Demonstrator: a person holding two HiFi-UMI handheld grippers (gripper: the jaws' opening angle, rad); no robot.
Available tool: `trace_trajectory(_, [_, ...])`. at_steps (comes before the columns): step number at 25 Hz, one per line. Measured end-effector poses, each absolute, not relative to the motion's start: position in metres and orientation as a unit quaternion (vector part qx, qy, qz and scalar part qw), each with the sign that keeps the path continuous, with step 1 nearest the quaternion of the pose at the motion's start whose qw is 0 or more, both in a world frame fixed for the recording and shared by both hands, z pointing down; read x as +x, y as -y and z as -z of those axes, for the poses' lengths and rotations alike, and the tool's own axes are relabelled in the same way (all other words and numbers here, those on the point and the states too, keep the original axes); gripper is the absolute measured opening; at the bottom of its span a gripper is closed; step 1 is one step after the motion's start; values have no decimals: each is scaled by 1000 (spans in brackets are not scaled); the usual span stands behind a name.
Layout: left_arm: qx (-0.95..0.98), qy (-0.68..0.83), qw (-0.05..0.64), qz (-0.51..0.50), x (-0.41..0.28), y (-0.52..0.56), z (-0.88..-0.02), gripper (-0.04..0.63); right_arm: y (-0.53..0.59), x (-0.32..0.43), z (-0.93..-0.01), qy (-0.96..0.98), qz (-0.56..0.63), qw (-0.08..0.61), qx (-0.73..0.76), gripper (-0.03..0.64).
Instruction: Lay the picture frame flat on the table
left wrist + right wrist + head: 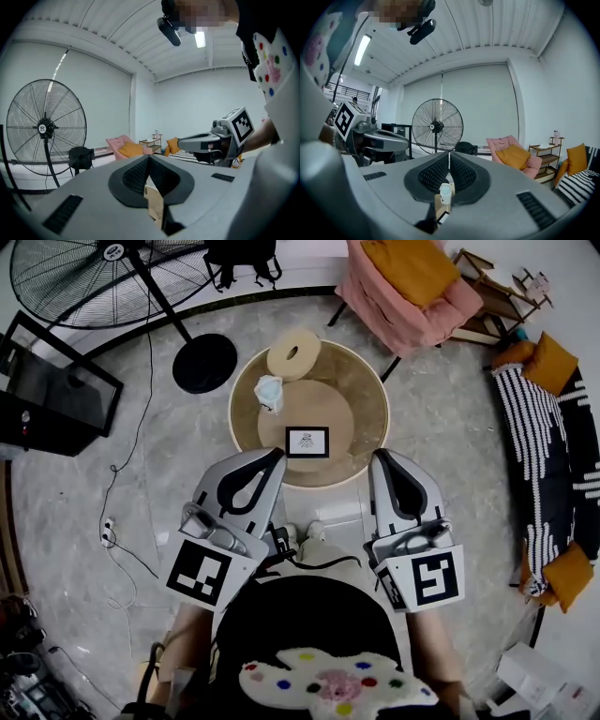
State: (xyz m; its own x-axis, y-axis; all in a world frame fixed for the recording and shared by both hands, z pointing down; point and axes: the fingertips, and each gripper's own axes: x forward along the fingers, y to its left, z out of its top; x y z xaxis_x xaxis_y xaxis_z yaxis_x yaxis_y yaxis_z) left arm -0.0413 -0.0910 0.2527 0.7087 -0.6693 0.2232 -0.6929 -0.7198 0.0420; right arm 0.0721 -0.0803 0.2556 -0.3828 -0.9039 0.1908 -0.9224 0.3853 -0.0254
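Observation:
A small black picture frame (pixel 307 442) with a white print stands near the front edge of the round wooden table (pixel 361 395); from above I cannot tell whether it is upright or flat. My left gripper (pixel 274 458) is shut and empty, its tip just short of the table's near rim, left of the frame. The right gripper (pixel 382 459) is also shut and empty, at the rim on the frame's right. In the left gripper view the jaws (pixel 149 157) meet, with only beige table in the gap below. The right gripper view shows closed jaws (pixel 449 155) too.
A white-and-blue cup (pixel 269 393) and a beige ring-shaped object (pixel 293 353) sit on the table's far left. A large floor fan (pixel 112 277) stands at the back left, a pink armchair (pixel 403 287) behind the table, a striped sofa (pixel 553 446) to the right, and a dark box (pixel 56 385) to the left.

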Motion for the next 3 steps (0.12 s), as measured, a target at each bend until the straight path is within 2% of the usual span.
trace_trajectory(3, [923,368,60,-96,-40,92,-254,15,80,73,-259,830,-65,76,549,37])
